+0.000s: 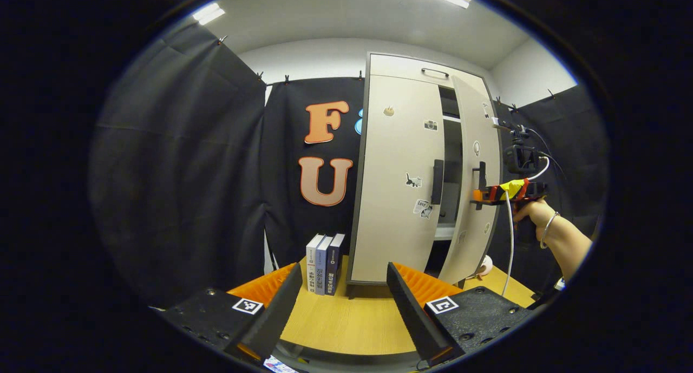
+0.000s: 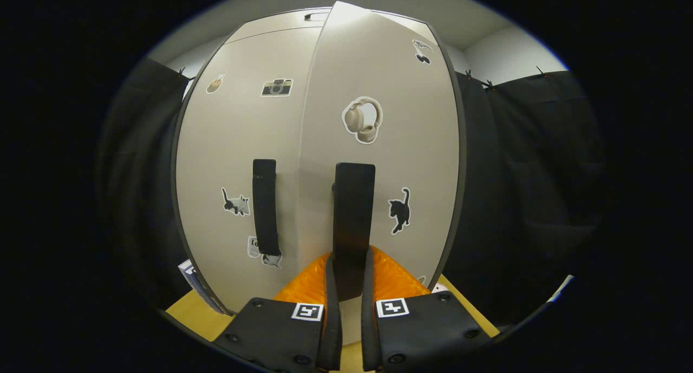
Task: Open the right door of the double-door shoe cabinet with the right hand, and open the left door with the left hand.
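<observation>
Pale beige shoe cabinet (image 1: 400,189) stands upright on a yellow wooden table (image 1: 346,319) with black cloth hung behind it. It has two doors. The left door (image 1: 398,200) is shut flat; the right door (image 1: 476,189) stands partly swung out, showing shelves in the gap. Each door carries one black vertical handle, two in all: the left handle (image 1: 437,181) is untouched, and the right handle (image 2: 353,221) is clamped between the fingers of the right gripper (image 2: 349,286), held by a hand (image 1: 533,213) with a bracelet. The left gripper (image 1: 344,292) hangs back from the cabinet, its fingers spread wide on nothing. Three books (image 1: 324,263) stand upright just left of the cabinet. Small stickers dot both doors.
</observation>
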`<state>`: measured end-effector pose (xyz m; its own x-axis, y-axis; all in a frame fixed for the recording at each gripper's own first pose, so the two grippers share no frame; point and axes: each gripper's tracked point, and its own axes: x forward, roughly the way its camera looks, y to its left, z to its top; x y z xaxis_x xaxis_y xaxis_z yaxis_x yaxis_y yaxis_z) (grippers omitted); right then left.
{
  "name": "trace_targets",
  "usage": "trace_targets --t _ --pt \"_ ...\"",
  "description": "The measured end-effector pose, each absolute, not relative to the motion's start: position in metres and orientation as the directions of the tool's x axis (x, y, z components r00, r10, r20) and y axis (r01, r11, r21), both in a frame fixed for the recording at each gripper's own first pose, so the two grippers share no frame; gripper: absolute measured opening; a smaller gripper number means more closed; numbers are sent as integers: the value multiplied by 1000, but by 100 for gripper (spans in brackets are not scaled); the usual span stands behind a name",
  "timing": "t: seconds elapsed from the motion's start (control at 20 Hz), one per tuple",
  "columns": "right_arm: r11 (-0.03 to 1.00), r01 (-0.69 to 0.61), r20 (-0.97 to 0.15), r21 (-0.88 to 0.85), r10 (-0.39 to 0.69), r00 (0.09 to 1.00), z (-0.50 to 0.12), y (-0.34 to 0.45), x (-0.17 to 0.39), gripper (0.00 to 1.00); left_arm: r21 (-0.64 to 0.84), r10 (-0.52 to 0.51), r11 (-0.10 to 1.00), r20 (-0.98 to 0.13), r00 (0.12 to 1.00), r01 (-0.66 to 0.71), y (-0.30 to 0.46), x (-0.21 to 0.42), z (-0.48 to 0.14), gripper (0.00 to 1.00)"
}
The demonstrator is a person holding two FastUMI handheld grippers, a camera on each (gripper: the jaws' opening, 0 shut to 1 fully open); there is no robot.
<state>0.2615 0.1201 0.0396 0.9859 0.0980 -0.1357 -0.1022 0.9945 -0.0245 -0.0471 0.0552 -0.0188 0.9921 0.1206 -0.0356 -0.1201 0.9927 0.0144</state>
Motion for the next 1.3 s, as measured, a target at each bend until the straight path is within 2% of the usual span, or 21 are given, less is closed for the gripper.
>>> trace_targets --t 0.55,0.85,0.9,0.95,1.25,1.3 --pt "987 -162 -124 19 163 979 39 105 242 22 33 130 991 -26 991 -129 19 -67 -10 94" --pt "981 -182 -102 -71 175 979 39 78 227 22 10 152 988 -29 988 -151 -2 -65 -10 94" --pt "981 -183 -89 -61 178 980 42 72 225 21 7 154 988 -32 988 -154 -7 -63 -11 94" --pt "982 -183 -78 -39 180 981 43 71 220 9 4 154 988 -33 987 -154 -12 -62 -11 94" --pt "978 -210 -116 -14 207 972 39 60 217 8 -5 114 993 -24 993 -114 -57 -50 -2 96" --pt "977 -211 -119 -15 208 971 39 57 217 8 0 112 994 -21 994 -112 -62 -49 -1 92"
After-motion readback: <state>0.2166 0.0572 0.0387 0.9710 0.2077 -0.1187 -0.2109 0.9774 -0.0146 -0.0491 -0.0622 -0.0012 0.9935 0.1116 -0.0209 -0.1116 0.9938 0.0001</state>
